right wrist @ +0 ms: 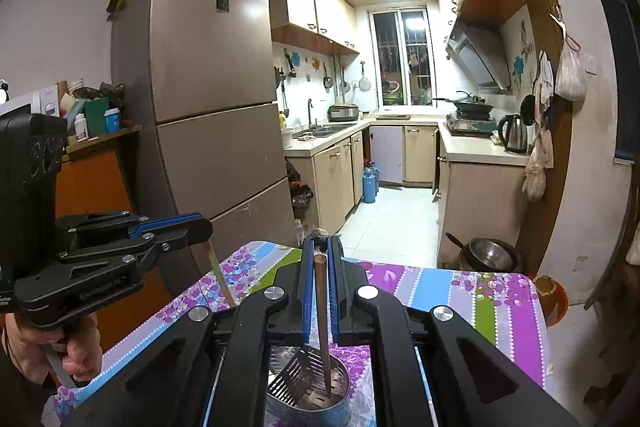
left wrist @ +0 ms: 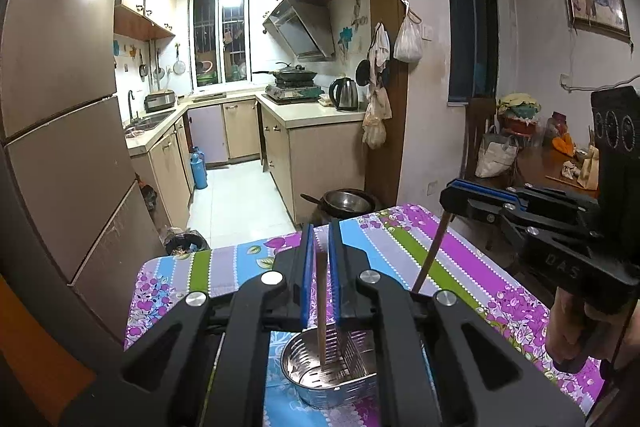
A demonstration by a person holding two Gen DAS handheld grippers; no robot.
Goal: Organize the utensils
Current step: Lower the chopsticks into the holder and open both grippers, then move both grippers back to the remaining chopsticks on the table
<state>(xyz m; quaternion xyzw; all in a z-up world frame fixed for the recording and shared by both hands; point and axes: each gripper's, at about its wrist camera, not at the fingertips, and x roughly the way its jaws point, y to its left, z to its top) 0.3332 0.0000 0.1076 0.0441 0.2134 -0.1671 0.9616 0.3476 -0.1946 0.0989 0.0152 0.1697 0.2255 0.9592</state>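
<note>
A perforated metal utensil holder [left wrist: 328,375] stands on the floral tablecloth [left wrist: 400,243]; it also shows in the right wrist view [right wrist: 308,395]. My left gripper [left wrist: 322,227] is shut on a light wooden chopstick [left wrist: 321,311] whose tip is inside the holder. My right gripper [right wrist: 321,241] is shut on a darker chopstick [right wrist: 321,315], its tip also inside the holder. A slotted metal divider or spatula [right wrist: 296,371] sits in the holder. The right gripper shows in the left wrist view [left wrist: 452,195], the left gripper in the right wrist view [right wrist: 200,227].
The table's far edge [right wrist: 400,263] faces the kitchen. A fridge [right wrist: 208,107] stands to the left. A metal pot [right wrist: 490,255] sits on a stool beyond the table. A wooden table with bags [left wrist: 532,163] is at the right.
</note>
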